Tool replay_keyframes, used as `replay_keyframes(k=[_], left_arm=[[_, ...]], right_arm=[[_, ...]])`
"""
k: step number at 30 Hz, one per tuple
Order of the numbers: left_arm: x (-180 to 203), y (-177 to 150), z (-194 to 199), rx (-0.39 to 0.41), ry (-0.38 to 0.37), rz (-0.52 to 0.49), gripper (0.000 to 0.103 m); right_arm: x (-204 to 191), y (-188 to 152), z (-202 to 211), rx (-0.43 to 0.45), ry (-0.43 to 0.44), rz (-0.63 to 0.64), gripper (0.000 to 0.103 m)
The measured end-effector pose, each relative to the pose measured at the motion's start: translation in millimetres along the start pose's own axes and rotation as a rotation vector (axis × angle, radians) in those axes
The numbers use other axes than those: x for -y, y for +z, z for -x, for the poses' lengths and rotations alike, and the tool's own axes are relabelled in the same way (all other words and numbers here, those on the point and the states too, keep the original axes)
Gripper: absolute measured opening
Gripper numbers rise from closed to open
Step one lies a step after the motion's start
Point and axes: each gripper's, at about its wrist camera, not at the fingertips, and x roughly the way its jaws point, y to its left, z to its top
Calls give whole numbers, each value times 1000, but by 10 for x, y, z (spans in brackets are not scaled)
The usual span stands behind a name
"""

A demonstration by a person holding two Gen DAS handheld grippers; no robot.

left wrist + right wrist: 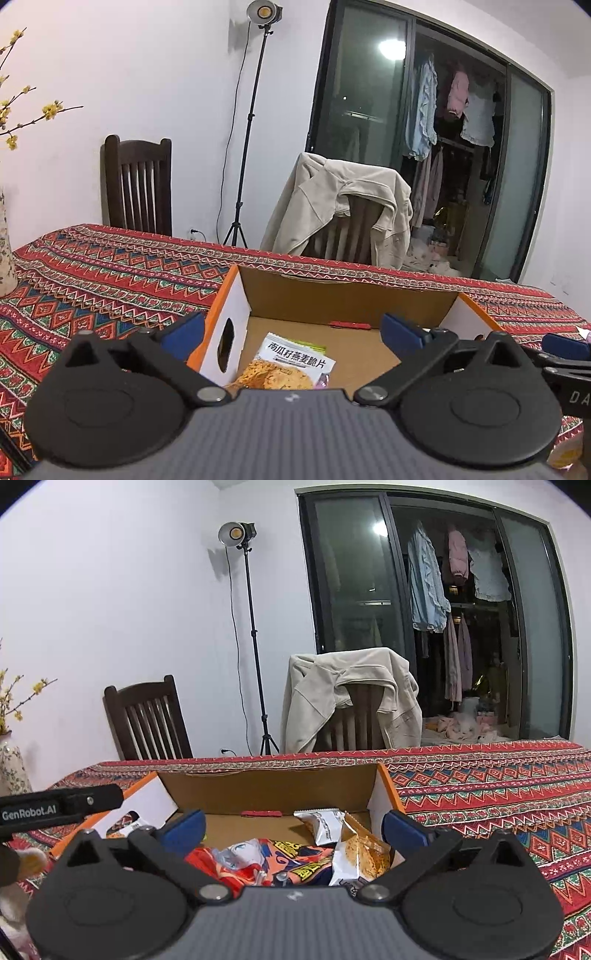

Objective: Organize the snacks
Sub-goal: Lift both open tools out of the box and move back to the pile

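Note:
An open cardboard box (347, 301) with orange and white outer sides stands on the patterned tablecloth. In the left wrist view a white oat-crisp packet (295, 363) lies on the box floor. My left gripper (293, 332) is open over the box's left end, one blue pad outside the left wall, the other inside. In the right wrist view the box (269, 788) holds a red-orange packet (266, 864), a white crisp packet (360, 856) and a silver-white packet (321, 823). My right gripper (293, 829) stands open above them, gripping nothing.
The tablecloth (92, 280) covers a table that runs far to the left and right. Behind it stand a dark wooden chair (138, 184), a chair draped with a beige jacket (340, 206) and a light stand (251, 122). A flowered vase (5, 254) sits at the far left.

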Motion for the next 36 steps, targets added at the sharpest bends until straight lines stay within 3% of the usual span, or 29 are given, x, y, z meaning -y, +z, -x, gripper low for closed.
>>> replay_keyframes(k=[15,25,36], left_arm=[[60,83,135,13,-27,5,103],[38,176,262,-3,-40,42,103],[-133,146,646,-7,-18,46,103]], right_arm=[[2,75,62,6,-7,-1,103],[-10,211,292,17,7,-9,103],[-74,135,635,-21,12,5,103]])
